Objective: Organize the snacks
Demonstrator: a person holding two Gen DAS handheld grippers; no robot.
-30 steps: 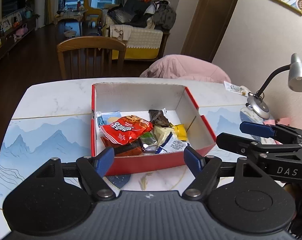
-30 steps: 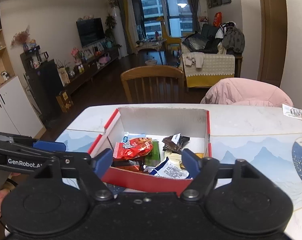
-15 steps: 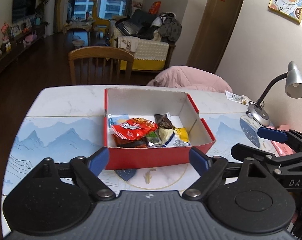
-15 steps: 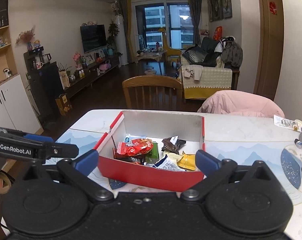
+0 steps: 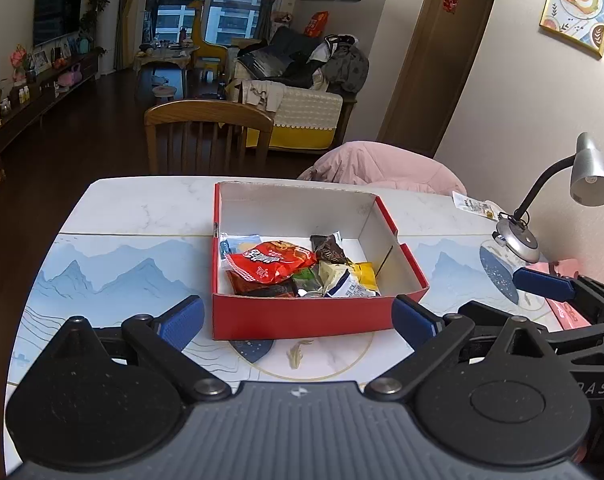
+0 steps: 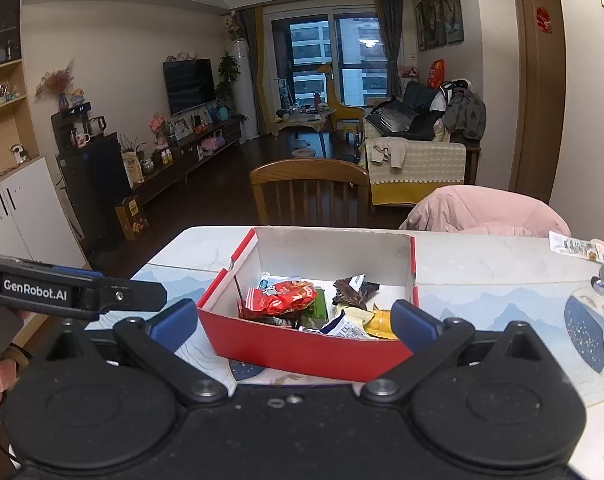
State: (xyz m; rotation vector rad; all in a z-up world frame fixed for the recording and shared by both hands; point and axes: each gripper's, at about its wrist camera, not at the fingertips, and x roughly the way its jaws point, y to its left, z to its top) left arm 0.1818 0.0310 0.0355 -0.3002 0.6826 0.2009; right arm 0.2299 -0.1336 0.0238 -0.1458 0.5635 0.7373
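snacks [image 5: 297, 270] lie heaped in a red cardboard box [image 5: 302, 320] with a white inside, which sits near the middle of a marble table [image 5: 141, 208] printed with blue mountains. seen from the left wrist camera, the box looks nearly square, its sides running straight away from the camera toward a wooden chair [image 5: 207, 136]; from the right wrist camera it sits turned, its near wall slanting down to the right. the packets fill the near half of the box: a crinkled red bag [image 5: 271, 266] lying crosswise on top, a dark brown wrapper [image 5: 329, 248] behind it, a yellow packet [image 5: 365, 273], a white and blue packet [image 5: 348, 286], and a pale blue one [image 5: 241, 240] at the left wall. the left gripper [image 5: 297, 318] hovers just before the box's near wall with its blue-tipped fingers [image 5: 183, 318] spread wide, holding nothing. the right gripper [image 6: 293, 322] hovers likewise, its fingers [image 6: 173, 322] spread wider than the box front and gripping nothing. a silver desk lamp [image 5: 582, 176] stands at the table's right edge, well apart from the box, and a pink garment [image 5: 382, 168] is draped behind the far side.
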